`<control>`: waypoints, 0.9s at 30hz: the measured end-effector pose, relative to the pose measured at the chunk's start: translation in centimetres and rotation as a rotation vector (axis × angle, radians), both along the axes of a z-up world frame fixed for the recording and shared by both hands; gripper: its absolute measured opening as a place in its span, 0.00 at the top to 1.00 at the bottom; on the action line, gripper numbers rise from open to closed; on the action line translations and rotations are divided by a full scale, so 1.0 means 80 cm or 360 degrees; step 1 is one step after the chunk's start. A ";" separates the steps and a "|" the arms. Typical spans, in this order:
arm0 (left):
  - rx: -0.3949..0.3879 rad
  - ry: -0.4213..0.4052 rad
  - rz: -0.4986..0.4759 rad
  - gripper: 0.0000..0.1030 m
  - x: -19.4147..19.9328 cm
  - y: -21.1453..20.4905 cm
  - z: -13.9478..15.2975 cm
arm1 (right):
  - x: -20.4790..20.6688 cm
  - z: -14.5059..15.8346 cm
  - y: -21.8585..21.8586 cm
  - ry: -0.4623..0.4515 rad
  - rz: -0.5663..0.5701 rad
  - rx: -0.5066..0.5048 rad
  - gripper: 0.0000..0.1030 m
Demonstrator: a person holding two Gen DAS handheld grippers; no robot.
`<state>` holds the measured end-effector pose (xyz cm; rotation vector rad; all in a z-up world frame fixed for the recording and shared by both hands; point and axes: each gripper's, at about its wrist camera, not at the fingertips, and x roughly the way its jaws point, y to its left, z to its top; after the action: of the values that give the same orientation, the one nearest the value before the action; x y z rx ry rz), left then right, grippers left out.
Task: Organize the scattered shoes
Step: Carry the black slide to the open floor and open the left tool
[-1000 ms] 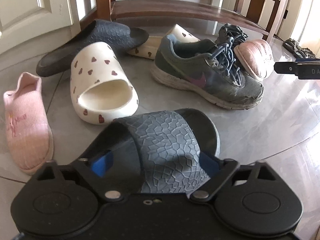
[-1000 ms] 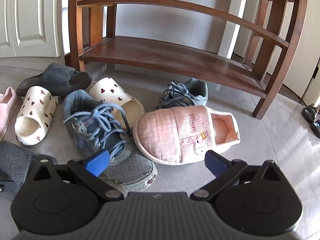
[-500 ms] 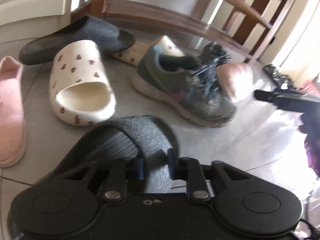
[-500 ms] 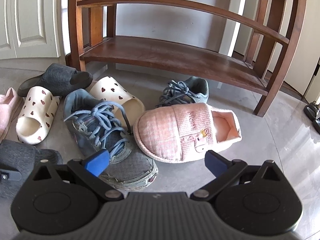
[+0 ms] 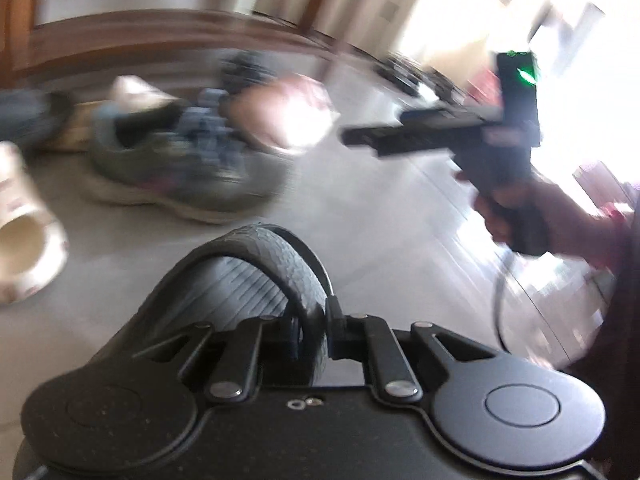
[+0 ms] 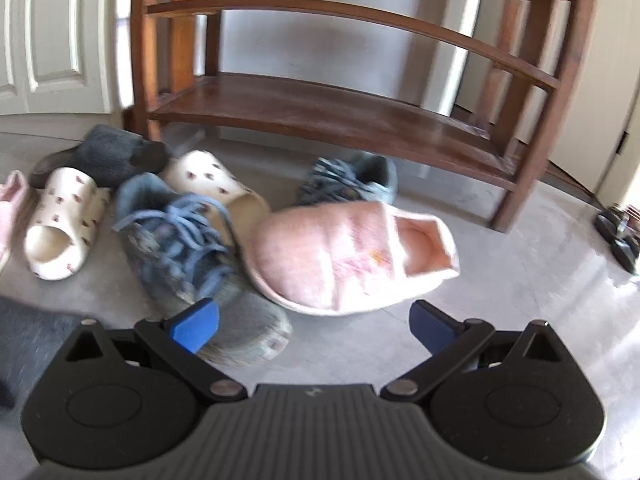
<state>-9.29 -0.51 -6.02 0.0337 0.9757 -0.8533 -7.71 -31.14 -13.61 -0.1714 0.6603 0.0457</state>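
One shoe is in hand: the left gripper (image 5: 311,334) is clenched on the strap of the dark slide (image 5: 256,276), pinching only that thin band edge-on, and the slide looks tipped up off the floor (image 5: 360,216) with its sole hanging to the left. The left view is heavily blurred, so how deep the strap sits between the pads cannot be told. The right gripper (image 6: 314,318) is released, fingers wide and holding nothing, low over the floor just in front of the pink slipper (image 6: 348,256) and beside the toe of the grey sneaker (image 6: 192,248).

Risks from here, as I judge them:
- The strap is soft rubber, so a fast swing could let the slide pivot or slip out of the pinch and drop back into the pile
- The hanging sole could clip the sneaker or the heart slide (image 6: 60,220) on its way to the rack (image 6: 328,116), scattering them further
- Both hands work close together; in the left view the right gripper crosses near the carried slide's likely path, so the two tools could knock
- The other dark slide (image 6: 104,154) lies near the rack's left post; placing this one without regard to it splits the pair
- The lowest shelf has little headroom, so a slide carried on edge may catch the shelf above
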 end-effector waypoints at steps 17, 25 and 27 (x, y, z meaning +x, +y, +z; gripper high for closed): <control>0.0249 -0.0045 -0.1367 0.87 0.023 -0.275 -0.050 | -0.110 -0.012 -0.204 0.0111 -0.0809 0.0119 0.00; 0.0306 -0.0117 -0.1633 0.60 0.043 -0.367 -0.079 | -0.150 -0.032 -0.246 0.0197 -0.0869 0.0087 0.00; 0.0301 -0.0158 -0.1607 0.54 0.056 -0.375 -0.080 | -0.154 -0.037 -0.249 0.0219 -0.0859 0.0069 0.00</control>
<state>-4.78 -30.49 -12.41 0.7761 0.9243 -1.6500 -20.00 -51.05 -16.57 0.0566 0.8243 -0.4500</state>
